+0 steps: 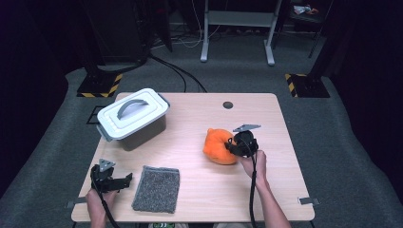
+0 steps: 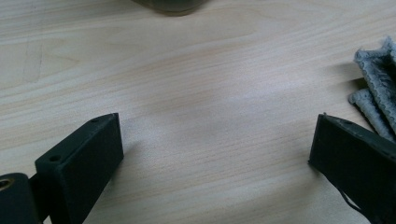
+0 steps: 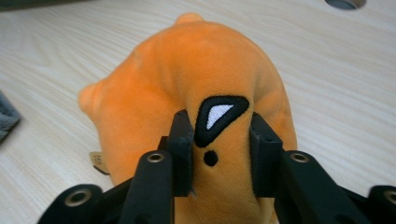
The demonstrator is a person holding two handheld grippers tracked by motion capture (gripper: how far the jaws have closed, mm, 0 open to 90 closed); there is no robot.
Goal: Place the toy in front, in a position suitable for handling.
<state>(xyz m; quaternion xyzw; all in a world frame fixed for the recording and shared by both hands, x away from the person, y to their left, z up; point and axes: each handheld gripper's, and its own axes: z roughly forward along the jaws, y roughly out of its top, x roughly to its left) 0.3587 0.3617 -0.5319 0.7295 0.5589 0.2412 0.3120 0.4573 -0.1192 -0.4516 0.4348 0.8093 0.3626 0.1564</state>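
Grey carpet floor w/ dark surroundings, black cables and a white metal frame at the back; light wood table (image 1: pixel 199 190) in the middle, w/ a small round dark hole (image 1: pixel 228 105) near its far edge. Landmark = orange plush toy (image 1: pixel 219 146), lying on the table right of centre.

Right gripper (image 1: pixel 233 145) is at the plush's right side, touching it – held by the person's right hand (image 1: pixel 254 164) just nearer than the plush, cable trailing back along the forearm. Right gripper view: right gripper (image 3: pixel 222 140) has both black jaws pressed into the orange fabric, pinching a fold of the plush that carries a black-and-white embroidered patch (image 3: pixel 218 117) and a small black dot. So the jaws are clamped on the plush, fabric bulging btwn them. Plush still rests on the table, not lifted as far as can be told.

Grey cloth (image 1: pixel 157 188), folded rectangle, lies left of the plush and nearer the person, apart from it. White lidded box (image 1: pixel 134 115) w/ grey handle sits further left of the plush, toward the far-left corner.

Left gripper (image 1: pixel 124 180) is well left of the plush, just past the cloth's left edge, held by the left hand (image 1: pixel 97 197) at the near table edge. Left gripper view: left gripper (image 2: pixel 215 144) jaws stand wide apart – bare wood btwn them, cloth edge (image 2: pixel 376 88) at the right of that view, beside the right-hand jaw.
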